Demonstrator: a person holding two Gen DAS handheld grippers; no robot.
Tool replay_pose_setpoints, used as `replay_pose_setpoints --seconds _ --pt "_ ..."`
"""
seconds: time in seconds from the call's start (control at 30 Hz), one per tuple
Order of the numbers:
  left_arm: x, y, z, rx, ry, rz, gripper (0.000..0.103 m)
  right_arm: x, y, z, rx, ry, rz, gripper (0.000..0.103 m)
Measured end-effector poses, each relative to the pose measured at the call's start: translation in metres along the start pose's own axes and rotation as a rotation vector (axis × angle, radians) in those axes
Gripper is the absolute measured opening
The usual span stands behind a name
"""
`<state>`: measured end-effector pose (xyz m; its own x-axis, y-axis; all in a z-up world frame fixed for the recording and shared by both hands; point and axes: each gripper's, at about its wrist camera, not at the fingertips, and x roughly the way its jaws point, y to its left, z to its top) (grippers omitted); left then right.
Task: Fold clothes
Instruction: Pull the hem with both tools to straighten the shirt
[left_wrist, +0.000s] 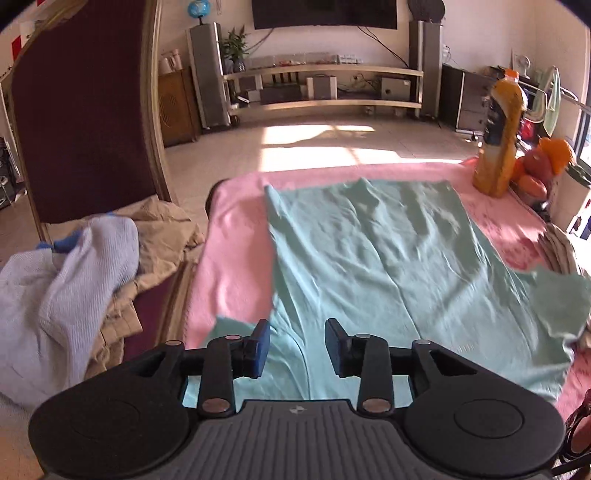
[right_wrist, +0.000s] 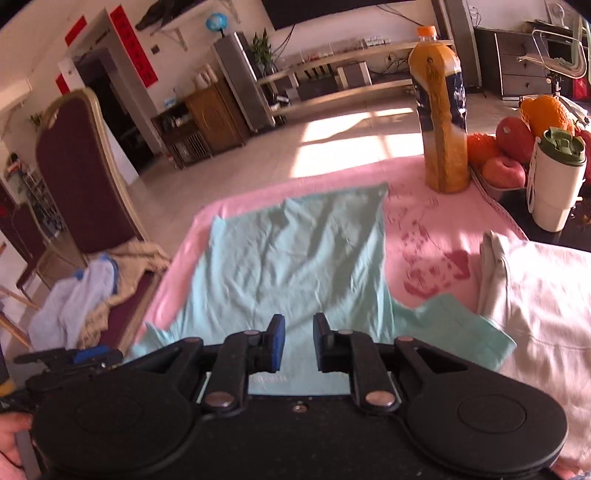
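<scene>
A mint-green T-shirt (left_wrist: 376, 266) lies spread flat on the pink table cover (left_wrist: 236, 236), collar end nearest me, a short sleeve out to each side. It also shows in the right wrist view (right_wrist: 295, 266). My left gripper (left_wrist: 297, 349) is open and empty, hovering over the shirt's near left part. My right gripper (right_wrist: 298, 341) is open and empty above the shirt's near edge. The left gripper (right_wrist: 85, 356) shows at the left edge of the right wrist view.
A tall orange juice bottle (right_wrist: 441, 122), fruit (right_wrist: 513, 144) and a white tumbler (right_wrist: 556, 181) stand at the table's far right. A folded pale garment (right_wrist: 543, 295) lies on the right. A maroon chair (left_wrist: 85, 110) holds lavender (left_wrist: 70, 291) and beige clothes.
</scene>
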<state>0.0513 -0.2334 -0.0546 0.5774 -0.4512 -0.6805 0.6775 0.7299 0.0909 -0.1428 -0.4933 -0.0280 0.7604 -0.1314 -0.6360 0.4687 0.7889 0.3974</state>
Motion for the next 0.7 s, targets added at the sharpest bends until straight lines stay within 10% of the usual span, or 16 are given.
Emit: replay_pose_setpoints --seconds 0.23,0.7 --pt "0.087 0.034 0.072 -0.122 0.012 0.018 0.046 0.063 -0.014 0.073 0.161 -0.081 0.03 0.031" --pt "0.312 0.047 0.143 -0.221 0.111 0.037 0.056 0.302 -0.097 0.15 0.158 -0.003 -0.319 0.031"
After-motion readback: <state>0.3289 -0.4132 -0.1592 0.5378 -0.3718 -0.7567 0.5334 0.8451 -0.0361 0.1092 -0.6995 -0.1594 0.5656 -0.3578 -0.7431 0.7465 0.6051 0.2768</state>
